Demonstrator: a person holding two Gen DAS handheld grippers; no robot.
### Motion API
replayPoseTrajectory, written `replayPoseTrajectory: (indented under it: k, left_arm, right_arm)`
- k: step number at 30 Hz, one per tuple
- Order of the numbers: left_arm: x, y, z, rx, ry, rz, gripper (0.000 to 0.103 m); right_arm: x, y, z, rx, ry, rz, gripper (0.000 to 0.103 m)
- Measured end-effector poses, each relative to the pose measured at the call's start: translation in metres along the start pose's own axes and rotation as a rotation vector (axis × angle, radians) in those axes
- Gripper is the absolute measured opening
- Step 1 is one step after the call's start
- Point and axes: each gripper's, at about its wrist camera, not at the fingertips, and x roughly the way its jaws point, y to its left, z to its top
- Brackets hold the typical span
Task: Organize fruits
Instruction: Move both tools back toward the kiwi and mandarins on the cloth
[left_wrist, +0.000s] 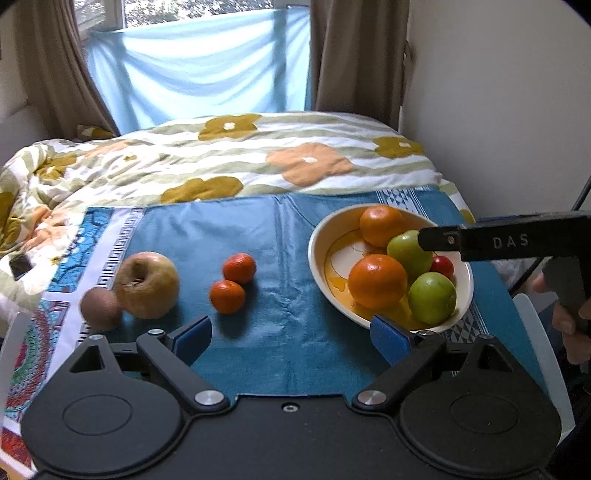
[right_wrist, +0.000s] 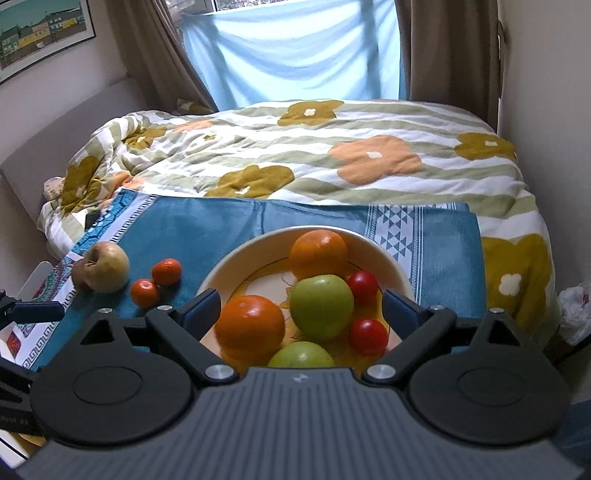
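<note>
We tilt both grippers downward over the blue cloth (left_wrist: 258, 229). Our left gripper (left_wrist: 291, 341) is spread wide and empty, short of the two tangerines (left_wrist: 233, 283). Our right gripper (right_wrist: 301, 312), equally spread and empty, hovers above the fruit bowl (right_wrist: 399, 269).

Bowl (right_wrist: 399, 273): cream, holding two oranges (right_wrist: 318, 254), two green apples (right_wrist: 321, 307), two red tomatoes (right_wrist: 368, 336). Left of it, on cloth: two mandarins (left_wrist: 239, 268) touching, yellow apple (left_wrist: 146, 285), kiwi (left_wrist: 99, 308).
</note>
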Motion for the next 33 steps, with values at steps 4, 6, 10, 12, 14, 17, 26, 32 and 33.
replayPoseTrajectory:
  k: [4, 6, 10, 12, 14, 17, 26, 32, 33]
  left_arm:
    - [-0.021, 0.009, -0.002, -0.021, -0.039, 0.034, 0.095]
    - [-0.030, 0.016, -0.002, -0.030, -0.058, 0.053, 0.096]
    - [-0.045, 0.035, -0.003, -0.040, -0.082, 0.099, 0.101]
    - [-0.051, 0.046, -0.002, -0.029, -0.098, 0.117, 0.102]
    - [-0.053, 0.057, -0.002, -0.008, -0.101, 0.136, 0.103]
    - [-0.050, 0.078, -0.004, 0.015, -0.087, 0.146, 0.103]
    - [-0.037, 0.149, 0.006, 0.057, -0.023, 0.108, 0.103]
    - [-0.013, 0.187, 0.010, 0.116, 0.014, 0.046, 0.103]
    - [-0.008, 0.192, 0.010, 0.125, 0.020, 0.036, 0.103]
  right_arm:
    - [-0.013, 0.012, 0.003, -0.018, -0.003, 0.010, 0.103]
    - [-0.020, 0.018, 0.003, -0.028, -0.009, 0.016, 0.103]
    - [-0.029, 0.036, 0.008, -0.030, -0.012, 0.026, 0.103]
    - [-0.030, 0.046, 0.011, -0.028, -0.015, 0.032, 0.103]
    - [-0.031, 0.057, 0.012, -0.030, -0.017, 0.027, 0.103]
    - [-0.030, 0.076, 0.014, -0.026, -0.020, 0.023, 0.103]
    - [-0.009, 0.133, 0.013, 0.047, 0.019, -0.021, 0.103]
    - [0.015, 0.165, 0.007, 0.102, 0.052, -0.065, 0.103]
    - [0.020, 0.168, 0.005, 0.108, 0.059, -0.073, 0.103]
